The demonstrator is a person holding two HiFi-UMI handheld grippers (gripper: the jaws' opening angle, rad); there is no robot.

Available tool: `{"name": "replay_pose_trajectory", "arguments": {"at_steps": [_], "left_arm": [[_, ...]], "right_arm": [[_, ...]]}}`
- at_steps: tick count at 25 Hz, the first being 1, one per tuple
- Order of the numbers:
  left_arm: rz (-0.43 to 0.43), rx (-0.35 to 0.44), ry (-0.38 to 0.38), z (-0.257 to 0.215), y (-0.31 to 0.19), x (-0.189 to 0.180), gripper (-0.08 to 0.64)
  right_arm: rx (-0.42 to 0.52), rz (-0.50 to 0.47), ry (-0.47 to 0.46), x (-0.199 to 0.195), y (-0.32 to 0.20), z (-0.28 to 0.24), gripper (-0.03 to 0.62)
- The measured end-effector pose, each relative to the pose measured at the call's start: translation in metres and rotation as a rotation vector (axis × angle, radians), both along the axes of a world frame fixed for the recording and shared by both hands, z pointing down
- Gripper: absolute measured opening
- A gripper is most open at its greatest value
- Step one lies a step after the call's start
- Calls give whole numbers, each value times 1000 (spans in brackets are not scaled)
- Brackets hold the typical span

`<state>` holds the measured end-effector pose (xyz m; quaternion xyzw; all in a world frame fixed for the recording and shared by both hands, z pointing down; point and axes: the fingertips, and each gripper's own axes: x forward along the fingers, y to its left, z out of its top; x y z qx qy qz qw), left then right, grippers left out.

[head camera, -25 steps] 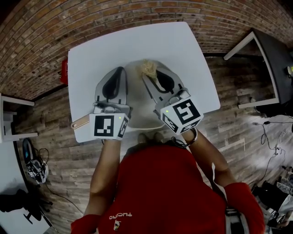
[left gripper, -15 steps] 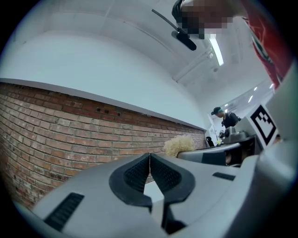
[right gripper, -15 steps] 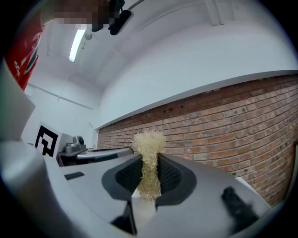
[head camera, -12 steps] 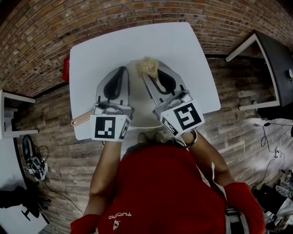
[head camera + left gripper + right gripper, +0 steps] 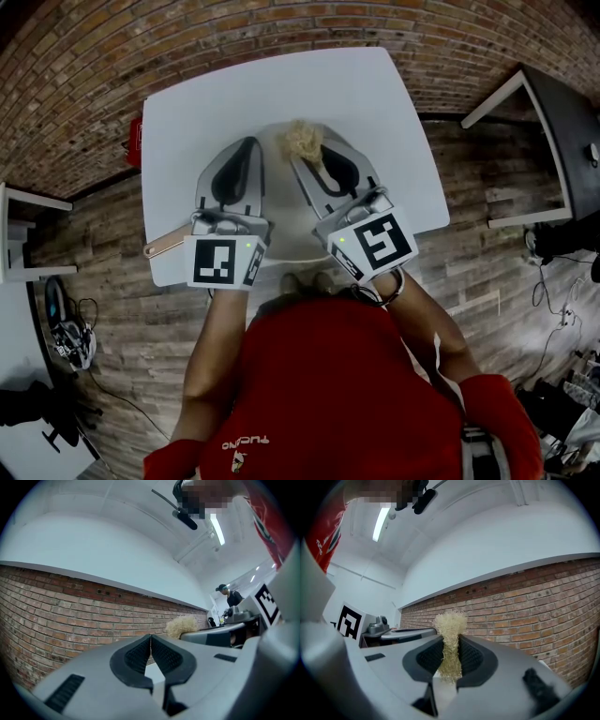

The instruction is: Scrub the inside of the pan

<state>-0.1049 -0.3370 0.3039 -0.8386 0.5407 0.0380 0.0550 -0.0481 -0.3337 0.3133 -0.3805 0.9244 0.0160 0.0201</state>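
Pinching a straw-coloured scrubber (image 5: 450,620), right tool (image 5: 451,656) closed on it, left tool (image 5: 151,641) beside it with jaws together on nothing, pale pan (image 5: 281,211) beneath both, on white surface (image 5: 216,103)

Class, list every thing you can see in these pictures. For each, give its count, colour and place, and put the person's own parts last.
table: one, white, centre.
pan: one, cream, on the table beneath both grippers.
handle: one, brownish, jutting past the table's left edge.
scrubber: one, straw-coloured, over the pan's far side.
red object: one, beside the table's left edge; kind unclear.
dark table: one, black top, far right.
brick wall: red-brown, beyond the table.
left gripper: one, grey, fingers together, empty.
right gripper: one, grey, shut on the scrubber.
red shirt: one, bottom centre.
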Motion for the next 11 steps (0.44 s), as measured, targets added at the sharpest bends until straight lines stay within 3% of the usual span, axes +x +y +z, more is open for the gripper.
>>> {"name": "replay_pose_trajectory", "arguments": {"at_steps": [11], "left_arm": [[3, -4, -4, 2, 4, 9, 15]], "right_arm": [[0, -4, 8, 8, 5, -1, 84]]}}
